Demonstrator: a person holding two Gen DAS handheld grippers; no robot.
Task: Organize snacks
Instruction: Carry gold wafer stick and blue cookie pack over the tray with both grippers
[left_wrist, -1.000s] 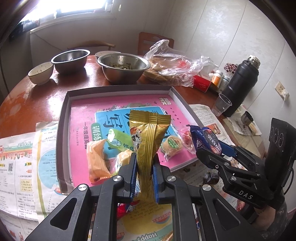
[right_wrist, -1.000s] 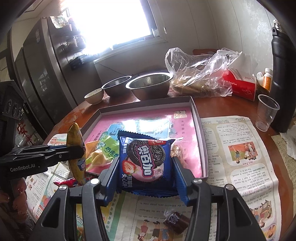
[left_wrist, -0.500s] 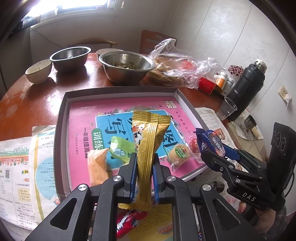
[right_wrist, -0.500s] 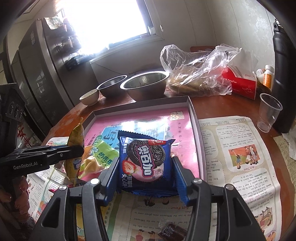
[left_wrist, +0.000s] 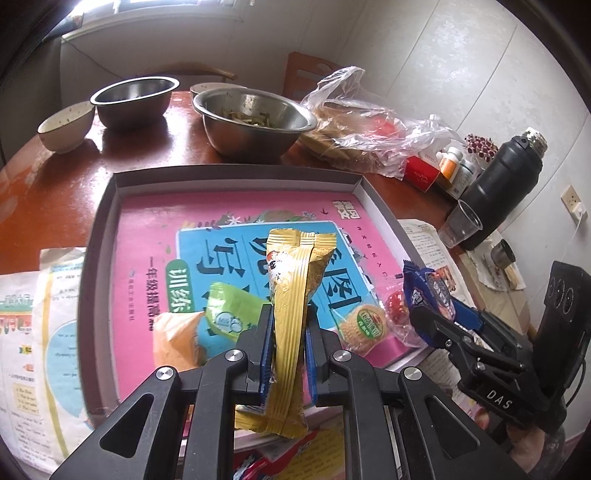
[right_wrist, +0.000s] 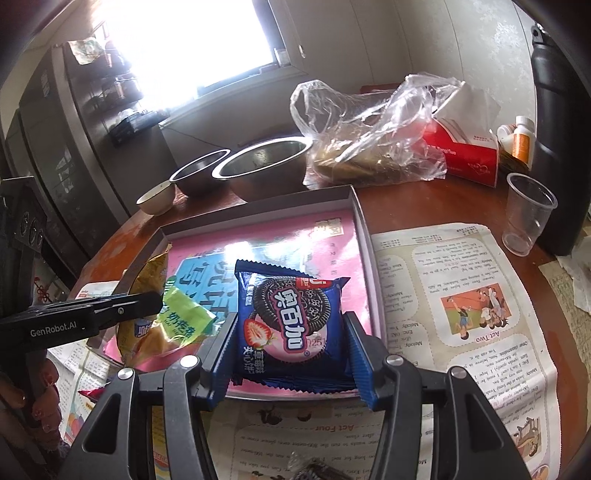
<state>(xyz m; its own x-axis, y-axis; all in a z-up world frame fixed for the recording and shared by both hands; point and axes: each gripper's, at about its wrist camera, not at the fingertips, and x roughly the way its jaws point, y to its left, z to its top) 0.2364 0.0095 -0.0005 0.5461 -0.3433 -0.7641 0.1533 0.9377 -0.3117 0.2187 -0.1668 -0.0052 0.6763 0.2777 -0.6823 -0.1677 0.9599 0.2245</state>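
Observation:
My left gripper (left_wrist: 289, 317) is shut on a gold snack packet (left_wrist: 295, 295), which stands upright over the near edge of a grey tray (left_wrist: 236, 172) lined with a pink book cover. In the right wrist view my right gripper (right_wrist: 290, 325) is shut on a blue Oreo packet (right_wrist: 291, 317), held over the tray's (right_wrist: 258, 201) near right corner. The left gripper (right_wrist: 147, 299) shows at the left there, with the gold packet (right_wrist: 147, 273). A green packet (left_wrist: 229, 314), an orange packet (left_wrist: 177, 343), a round biscuit (left_wrist: 364, 325) and a red sweet (left_wrist: 397, 308) lie in the tray.
Two steel bowls (left_wrist: 251, 122) (left_wrist: 135, 98) and a small ceramic bowl (left_wrist: 66, 125) stand behind the tray. A plastic bag (left_wrist: 362, 125), red tissue box (right_wrist: 465, 155), black flask (left_wrist: 506, 181) and clear cup (right_wrist: 526, 214) sit at the right. Newspaper (right_wrist: 461, 295) covers the near table, with loose sweets (right_wrist: 314, 470) on it.
Both grippers have moved forward over the tray's near edge with their packets still held. The tray now looks closer in both views.

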